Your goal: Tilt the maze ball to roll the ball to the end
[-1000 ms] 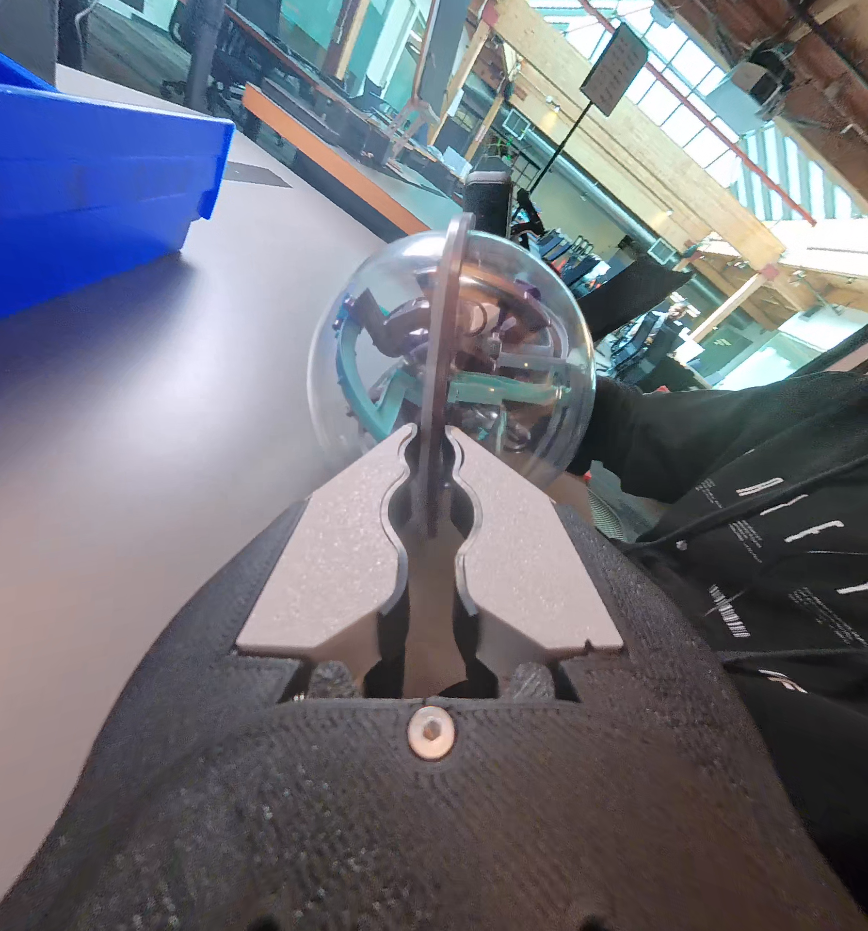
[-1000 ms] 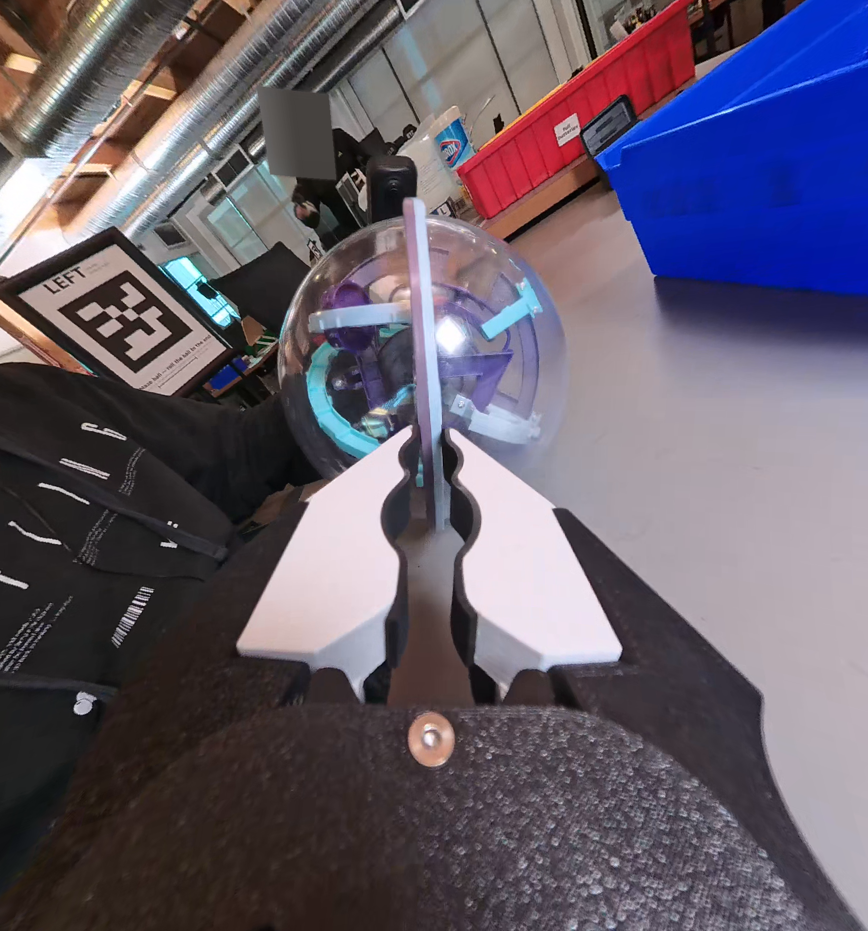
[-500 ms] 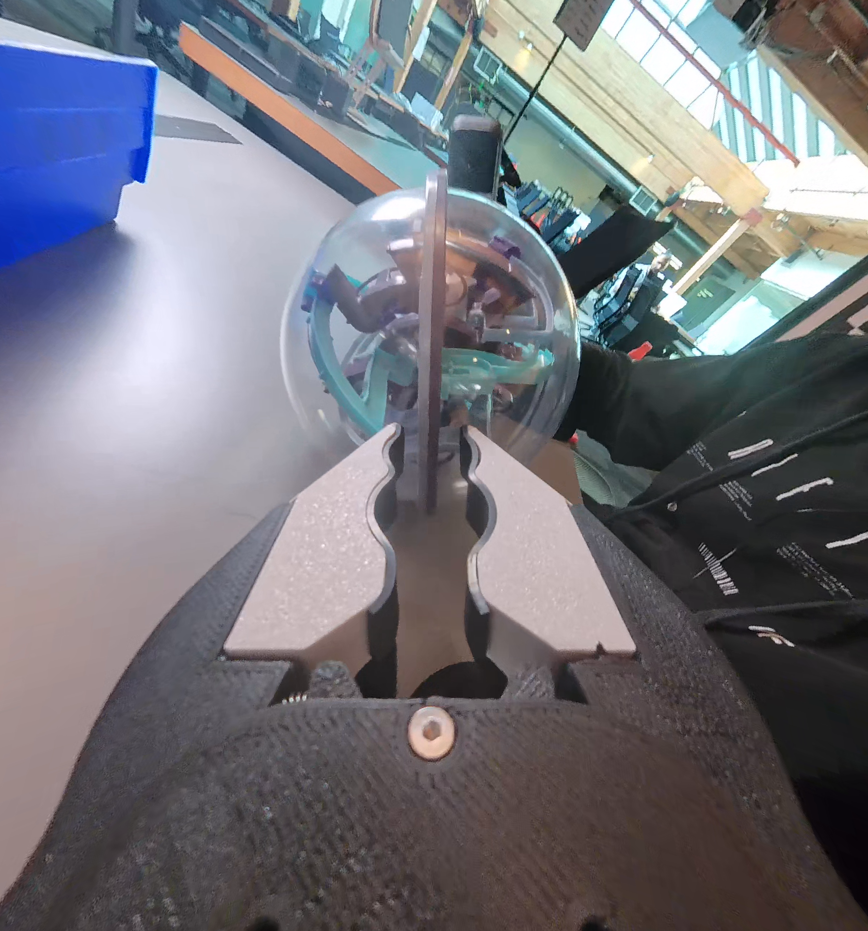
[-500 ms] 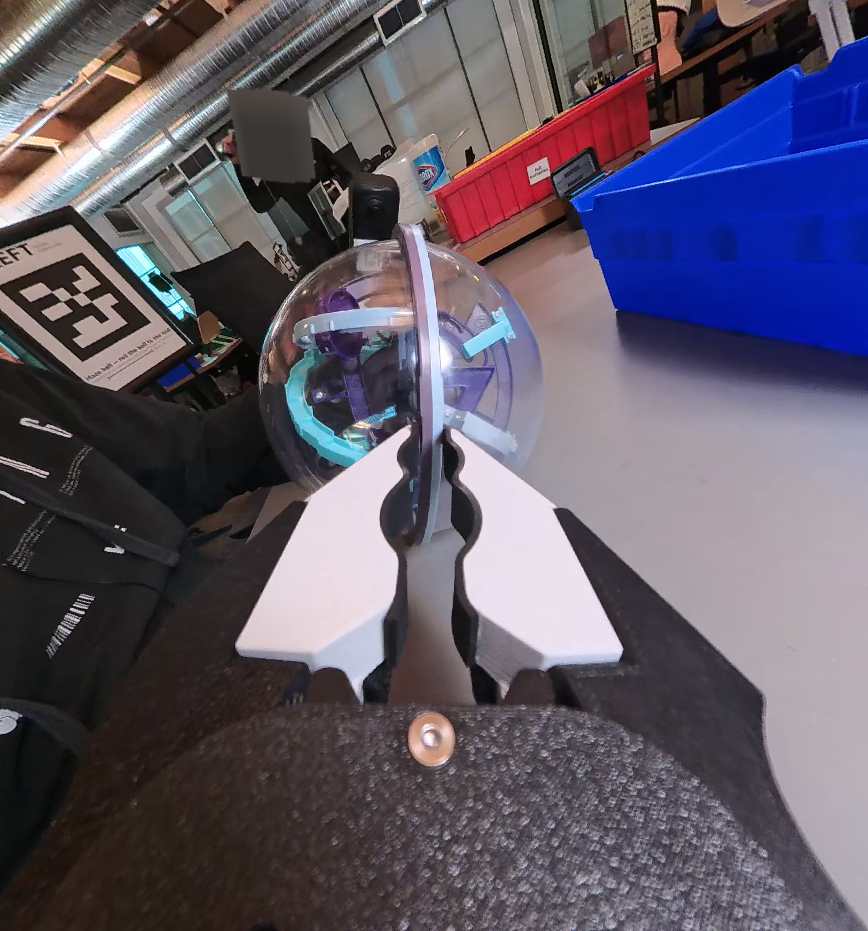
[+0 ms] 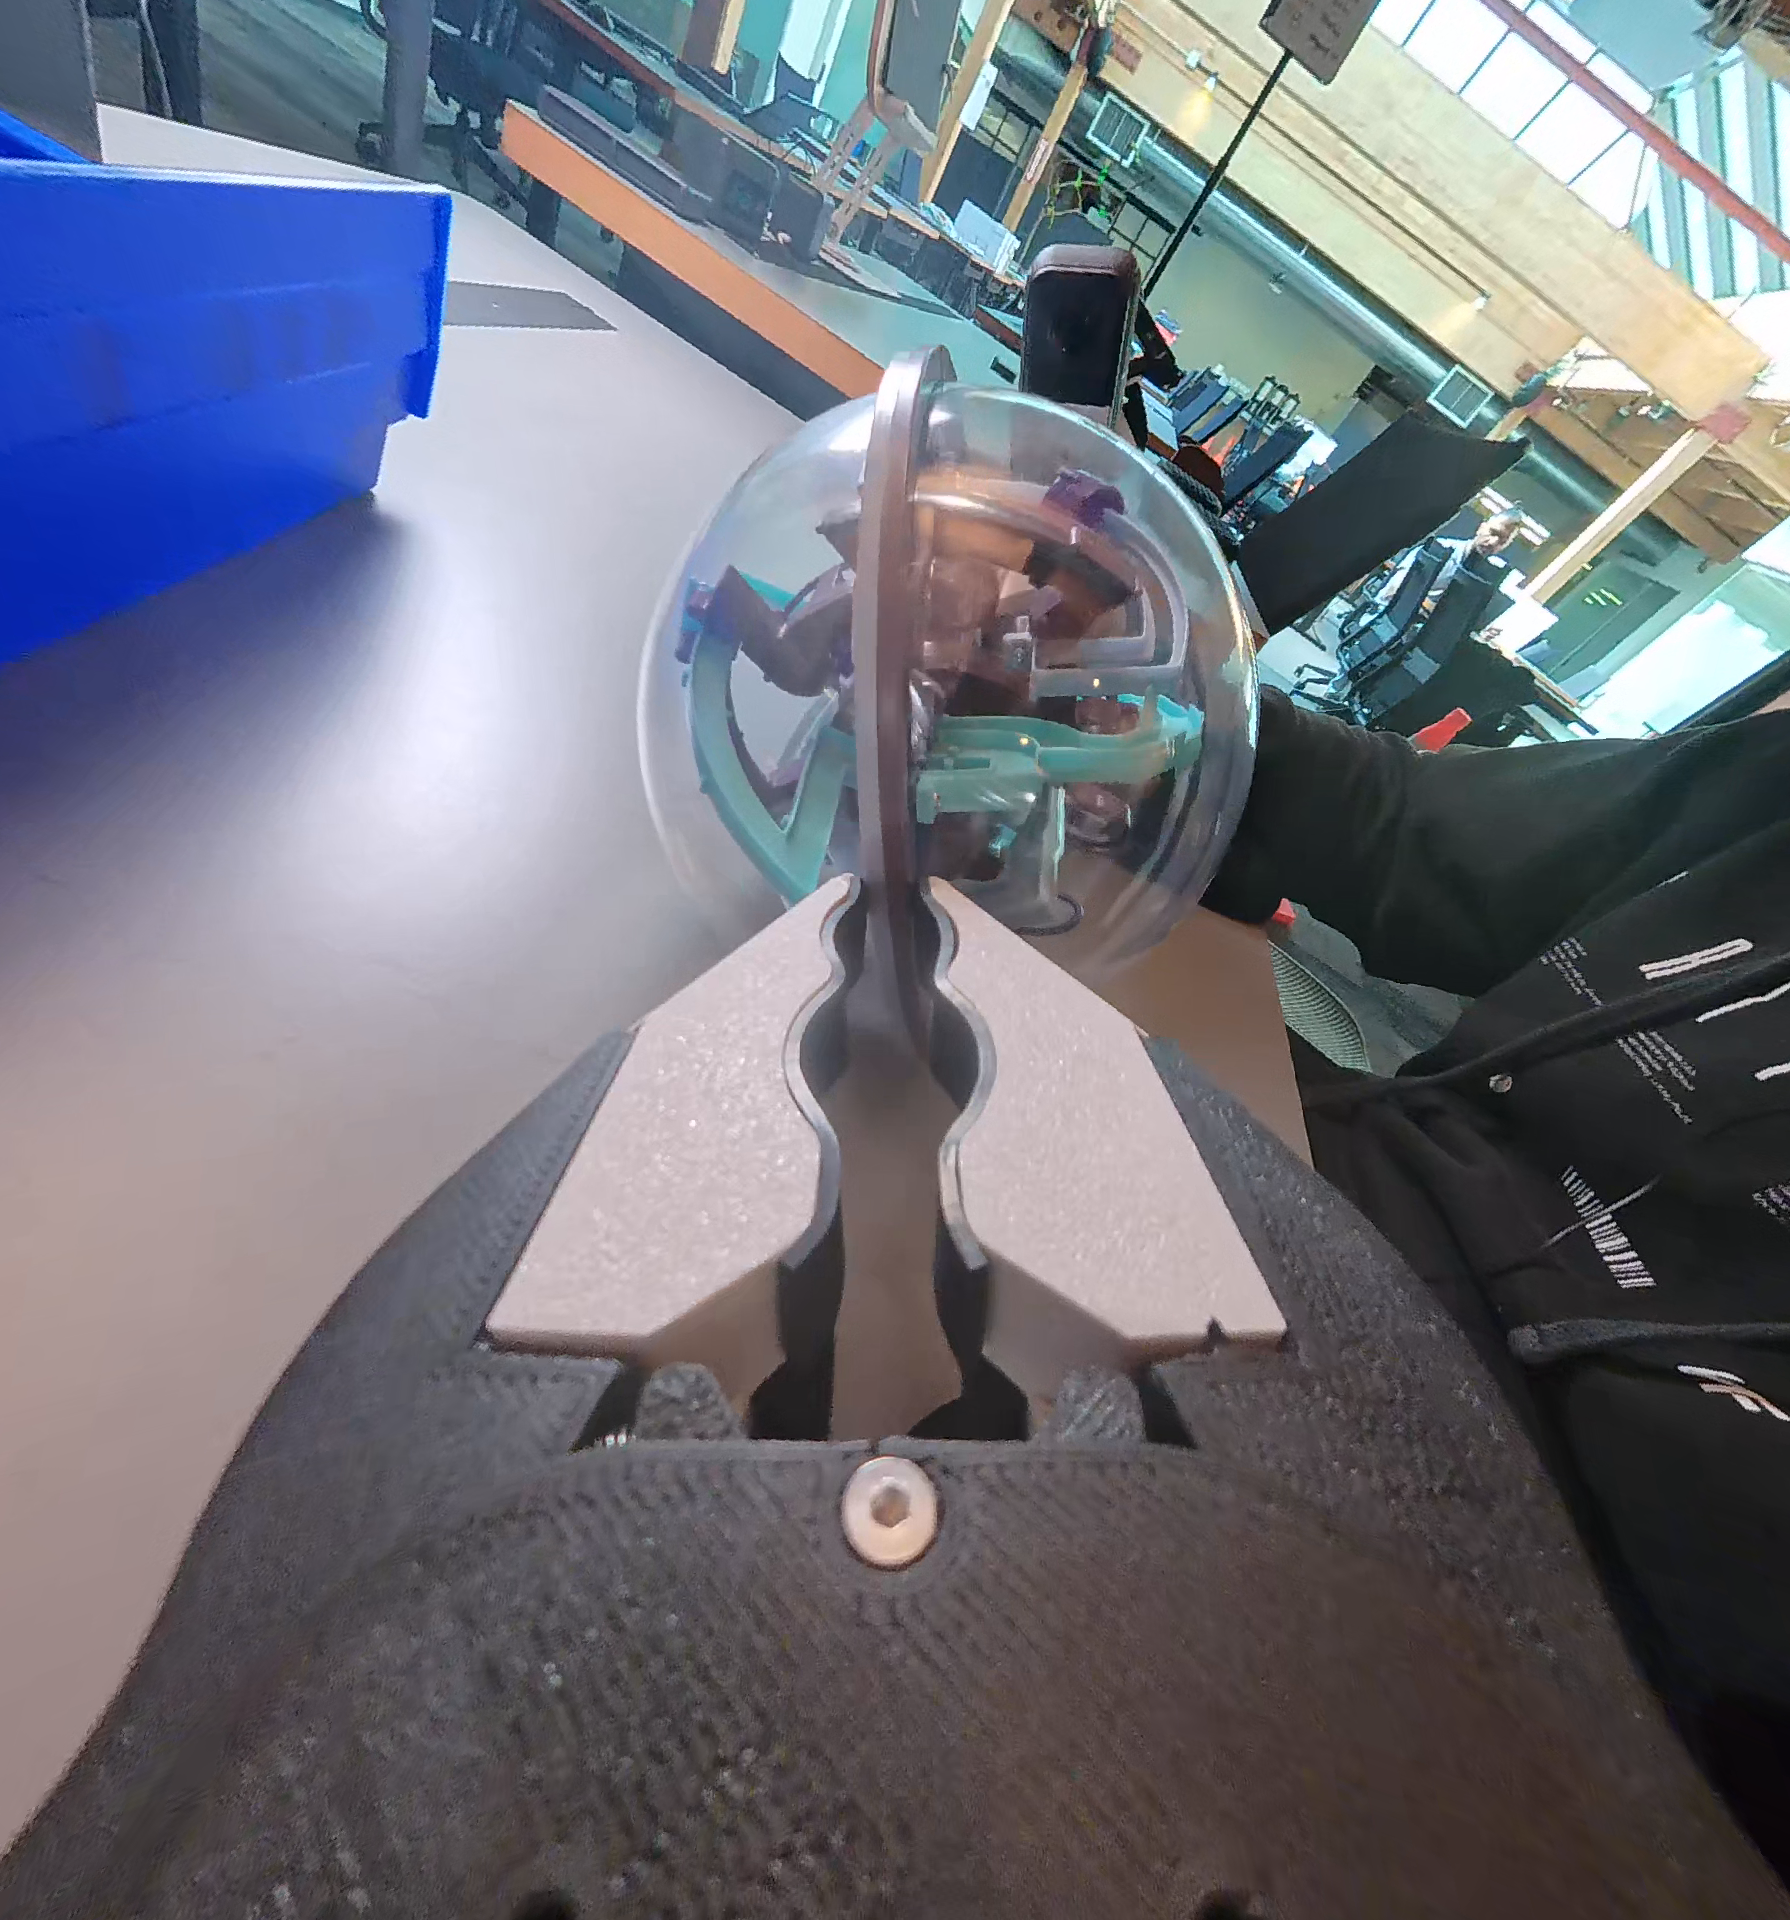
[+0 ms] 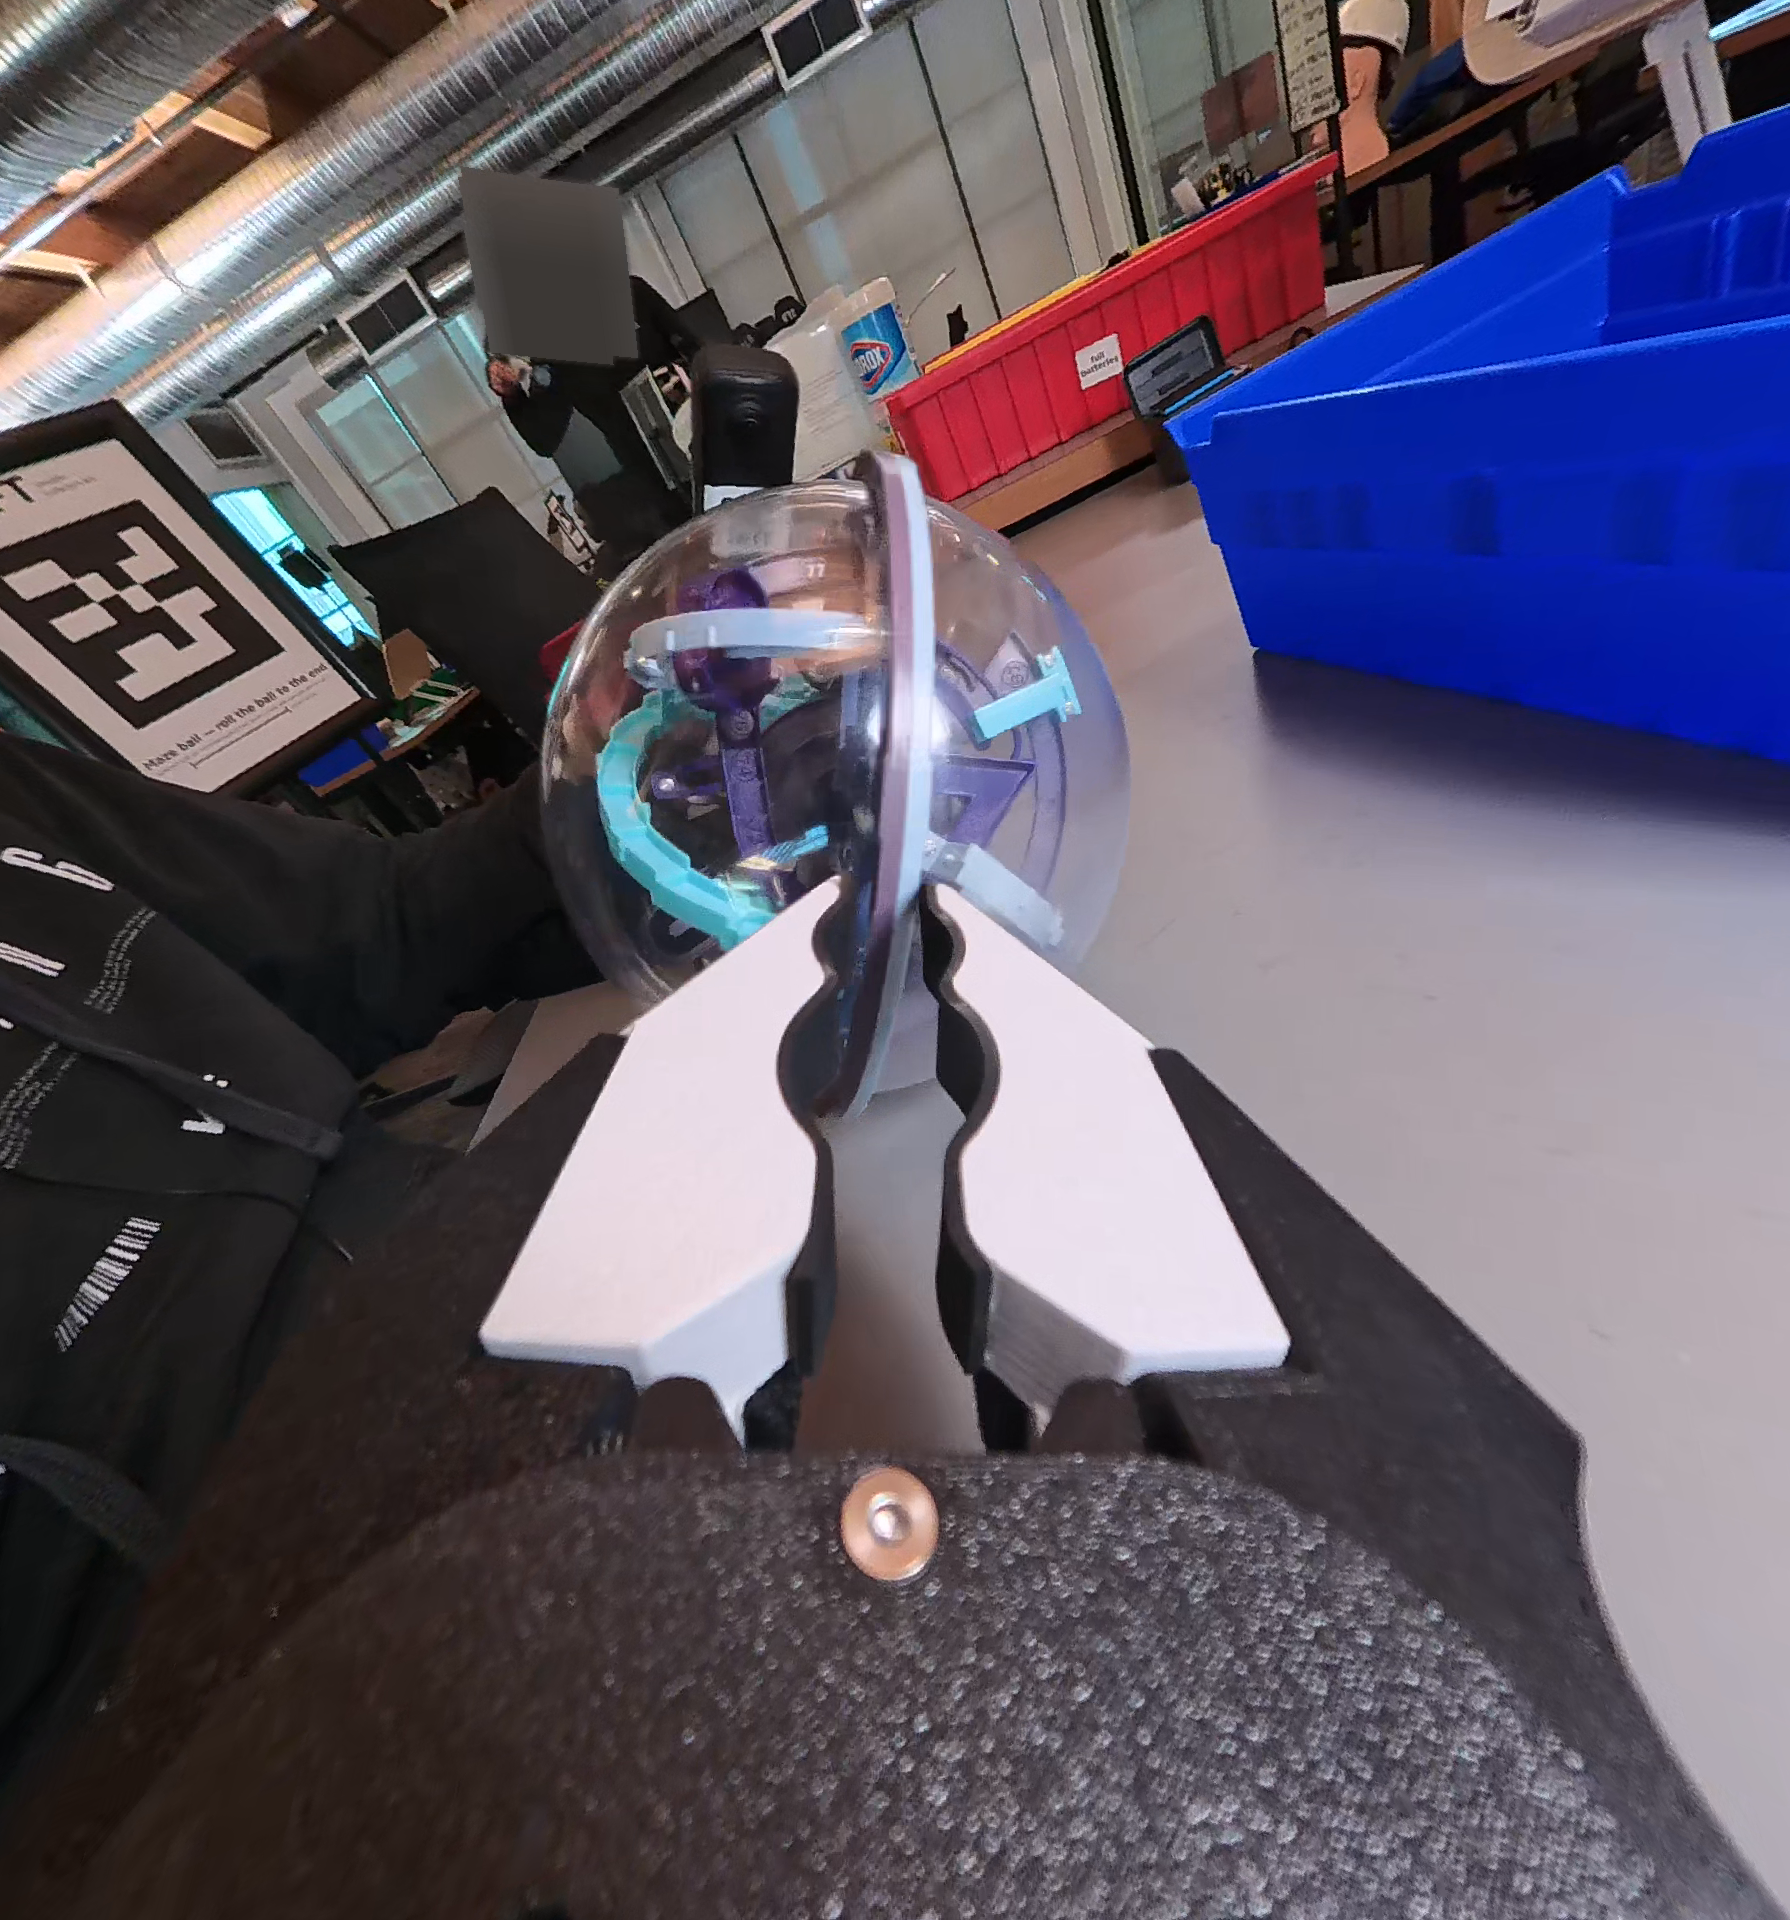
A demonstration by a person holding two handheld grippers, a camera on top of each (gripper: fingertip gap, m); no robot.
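Note:
The maze ball (image 5: pixel 1057 582) is a clear sphere with teal and purple tracks inside and a grey rim (image 5: pixel 878 623) round its middle. It is held up over the grey table (image 5: pixel 247 1039). My left gripper (image 5: pixel 891 899) is shut on the rim's near edge. In the right wrist view the maze ball (image 6: pixel 745 748) has its rim (image 6: pixel 906 644) leaning left. My right gripper (image 6: pixel 883 891) is shut on the opposite edge, and the rim sits slanted between its pads. The small ball inside cannot be made out.
A blue bin (image 5: pixel 143 364) stands on the table and also shows in the right wrist view (image 6: pixel 1597 520). A red bin (image 6: pixel 1109 364) is farther back. A person's black sleeve (image 5: pixel 1493 883) reaches behind the ball. A marker sign (image 6: pixel 122 603) stands at left. A black camera (image 5: pixel 1078 312) shows behind the ball.
My left gripper opened around the rim half a second ago and has closed on it again. The ball has tilted, so the rim now sits askew in my right gripper, whose jaws stand slightly wider.

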